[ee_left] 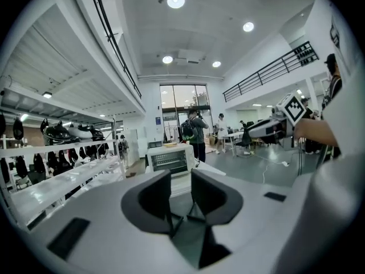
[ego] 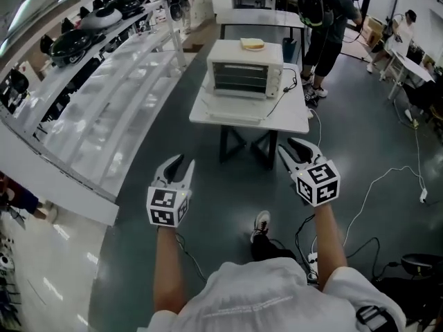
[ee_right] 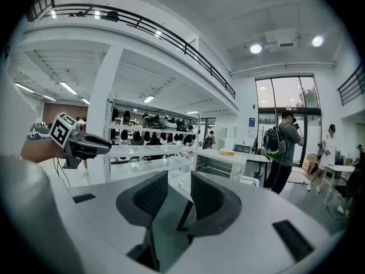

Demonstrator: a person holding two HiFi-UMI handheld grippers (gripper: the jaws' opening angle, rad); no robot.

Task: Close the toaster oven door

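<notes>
A white toaster oven point(ego: 244, 69) stands on a small white table point(ego: 208, 111) several steps ahead of me. Its racks show through the front, and the door looks lowered toward the table's near edge. Both grippers hang in the air well short of the table. The left gripper point(ego: 181, 168) is open and holds nothing, and the right gripper point(ego: 297, 151) is open and holds nothing. In the left gripper view the oven point(ee_left: 169, 158) lies beyond the parted jaws. It appears as well in the right gripper view as the oven point(ee_right: 219, 164), ahead and slightly right.
A yellowish slice point(ego: 253, 44) lies on top of the oven, and its cord hangs off the table's right side. Long white shelves point(ego: 104, 109) with dark gear run along the left. A person with a backpack point(ego: 322, 16) stands behind the table. Cables point(ego: 387, 178) trail across the floor at right.
</notes>
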